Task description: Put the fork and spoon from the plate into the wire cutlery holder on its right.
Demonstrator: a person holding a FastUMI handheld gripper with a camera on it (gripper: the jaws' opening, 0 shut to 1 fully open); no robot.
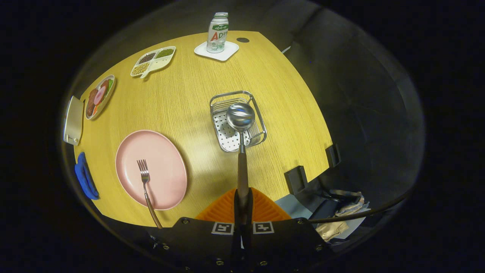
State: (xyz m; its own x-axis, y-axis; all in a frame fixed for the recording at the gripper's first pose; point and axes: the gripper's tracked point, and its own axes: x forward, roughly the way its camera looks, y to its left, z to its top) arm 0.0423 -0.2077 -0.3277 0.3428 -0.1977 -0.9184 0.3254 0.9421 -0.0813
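The white drink bottle at the far end of the yellow wood-grain surface carries a green band and a large red "A" followed by a "D"; the smaller print on it is too fine to read. It stands upright on a white square coaster. The hand-held gripper bears two black-and-white square marker tags on its body.

The hand-held gripper points forward over the near edge of the surface, its fingers drawn close together and clamped on the brown handle of the steel spoon. The spoon runs straight ahead from the fingers, its shiny bowl held above the rectangular wire cutlery holder, whose perforated steel floor shows beneath it. Whether the bowl touches the holder cannot be told.

Left of the holder lies the round pink plate. The steel fork with a brown handle rests on it, tines pointing away, handle overhanging the near rim.

Further off to the left sit a white divided tray of beans, a small plate of coloured food, a silver rectangular object and a blue cloth-like item.
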